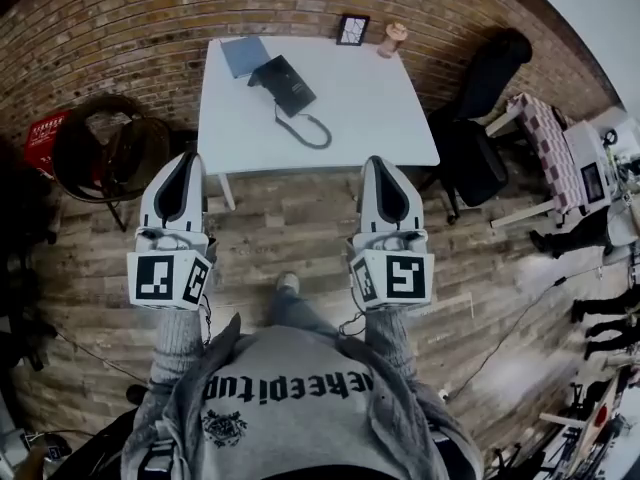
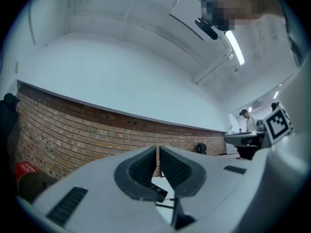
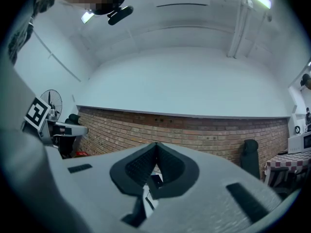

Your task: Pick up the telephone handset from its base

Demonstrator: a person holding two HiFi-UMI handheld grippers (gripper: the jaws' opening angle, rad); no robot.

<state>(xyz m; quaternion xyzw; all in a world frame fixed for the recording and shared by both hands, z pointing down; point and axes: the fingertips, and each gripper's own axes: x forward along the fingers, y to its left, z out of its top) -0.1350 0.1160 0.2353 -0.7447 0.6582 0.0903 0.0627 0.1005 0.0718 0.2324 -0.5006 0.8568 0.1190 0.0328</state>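
Note:
A black telephone (image 1: 284, 84) with its handset on the base lies on the white table (image 1: 370, 108), its coiled cord (image 1: 308, 128) trailing toward the table's near edge. My left gripper (image 1: 186, 161) and right gripper (image 1: 377, 165) are held side by side in front of the table, short of its edge and well apart from the phone. Both are shut with nothing between the jaws. In the left gripper view the jaws (image 2: 158, 152) meet at the tips; in the right gripper view the tips (image 3: 156, 147) touch too, and a sliver of the phone (image 3: 156, 181) shows beneath them.
A blue notebook (image 1: 244, 55), a small picture frame (image 1: 352, 29) and a wooden ornament (image 1: 393, 38) sit at the table's far side. A floor fan (image 1: 108, 148) stands left, a black chair (image 1: 478, 118) right, and a brick wall (image 1: 130, 28) runs behind.

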